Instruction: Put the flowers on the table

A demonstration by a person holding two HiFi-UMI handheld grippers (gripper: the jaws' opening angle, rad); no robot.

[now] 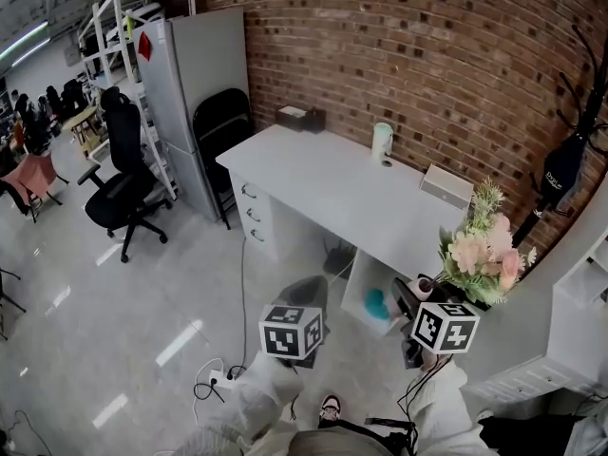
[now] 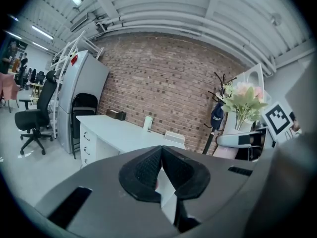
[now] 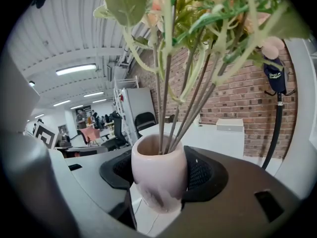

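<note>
Head view, right hand-held gripper (image 3: 161, 168) clamped on flower vase (image 3: 157, 182), left hand-held gripper (image 2: 161, 171) jaws together, cup (image 1: 382, 142), box (image 1: 446, 185) on table (image 1: 313, 180).

Lighting: bright and even, from ceiling strip lights (image 3: 76, 69).
Glare: I log pale streaks on the glossy floor (image 1: 179, 342).
Shadows: soft, deepest under the desk (image 1: 332, 193).
Distortion: strong fisheye. Both gripper views have black corners, and the brick wall (image 1: 427, 55) bows in my head view.
Focus: vase (image 3: 159, 170) fairly sharp. Flowers (image 3: 208, 9) close to the lens are blurred.
</note>
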